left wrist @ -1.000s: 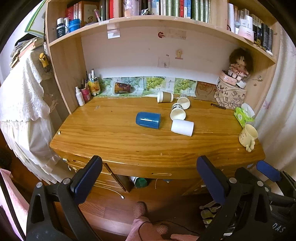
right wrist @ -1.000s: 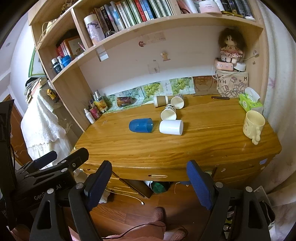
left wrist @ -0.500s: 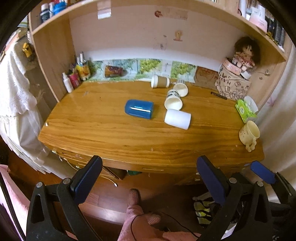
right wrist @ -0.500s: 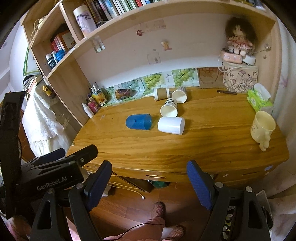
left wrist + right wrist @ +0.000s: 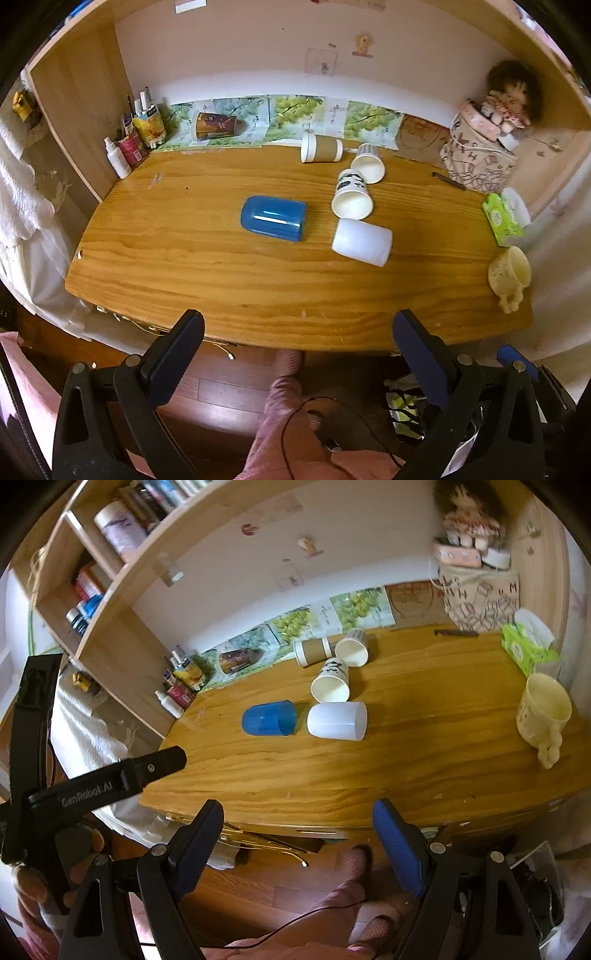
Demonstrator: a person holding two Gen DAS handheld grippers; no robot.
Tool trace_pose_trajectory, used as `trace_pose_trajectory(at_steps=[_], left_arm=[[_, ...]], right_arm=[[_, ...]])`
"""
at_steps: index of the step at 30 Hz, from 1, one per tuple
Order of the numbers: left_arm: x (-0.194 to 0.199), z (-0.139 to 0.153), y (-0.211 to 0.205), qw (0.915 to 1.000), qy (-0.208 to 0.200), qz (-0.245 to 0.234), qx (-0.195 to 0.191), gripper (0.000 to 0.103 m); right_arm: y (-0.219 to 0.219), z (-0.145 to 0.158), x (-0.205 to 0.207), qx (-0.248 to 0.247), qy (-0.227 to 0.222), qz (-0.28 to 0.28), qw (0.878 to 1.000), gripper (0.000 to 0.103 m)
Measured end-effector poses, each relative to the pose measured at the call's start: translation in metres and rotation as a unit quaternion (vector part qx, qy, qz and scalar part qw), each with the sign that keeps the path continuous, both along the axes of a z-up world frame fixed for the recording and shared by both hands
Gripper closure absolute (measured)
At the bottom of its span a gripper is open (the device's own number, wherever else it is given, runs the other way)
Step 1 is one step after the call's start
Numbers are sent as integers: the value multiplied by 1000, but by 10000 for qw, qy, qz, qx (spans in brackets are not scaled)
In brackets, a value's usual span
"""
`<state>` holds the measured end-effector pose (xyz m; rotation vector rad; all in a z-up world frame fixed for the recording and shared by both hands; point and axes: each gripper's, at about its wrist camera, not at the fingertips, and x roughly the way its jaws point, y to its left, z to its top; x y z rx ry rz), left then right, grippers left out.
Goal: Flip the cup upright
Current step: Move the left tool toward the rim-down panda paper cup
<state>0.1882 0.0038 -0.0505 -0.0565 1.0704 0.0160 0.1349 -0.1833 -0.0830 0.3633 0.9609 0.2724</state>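
i hold my left gripper (image 5: 295, 343) and right gripper (image 5: 297, 825) spread wide and empty, off the near edge of the wooden desk (image 5: 258, 288). the blue plastic cup (image 5: 273, 218) and white plastic cup (image 5: 362, 242) lie on their sides mid-desk, so i judge wide jaws suit spanning a cup's body.

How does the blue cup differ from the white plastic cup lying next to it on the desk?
The blue cup is translucent, glossy blue; the white plastic cup is matte, milky white. The blue cup lies toward the desk's middle, while the white plastic cup lies to its right, close to a paper cup. Both lie on their sides on the wooden desk, similar in size, untouched by either tool.
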Motion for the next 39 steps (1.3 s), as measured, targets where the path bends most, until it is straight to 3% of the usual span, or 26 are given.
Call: trace_pose_trajectory(at_steps=[5,13,23,30,39], left_arm=[[37,-1,4,9998,100,-106,109,1],[108,-10,7,9976,553,-380,-179,1],[183,-22,-3,9934,929,-618,-248,1],[230,-43,-13,9868,1338,-818,-412,1],[278,-87,-26,9744,1972,-873,-631,1]], right_arm=[[-3,-8,31,2,298,-151,9994,20],[-2,-13,88,21,562,-413,9976,19],[-4,-33,156,89,1073,-613,9923,19],[-8,-51,195,-11,1325,-734,9885,19],[1,-77,238,-215,1364,-503,9891,19]])
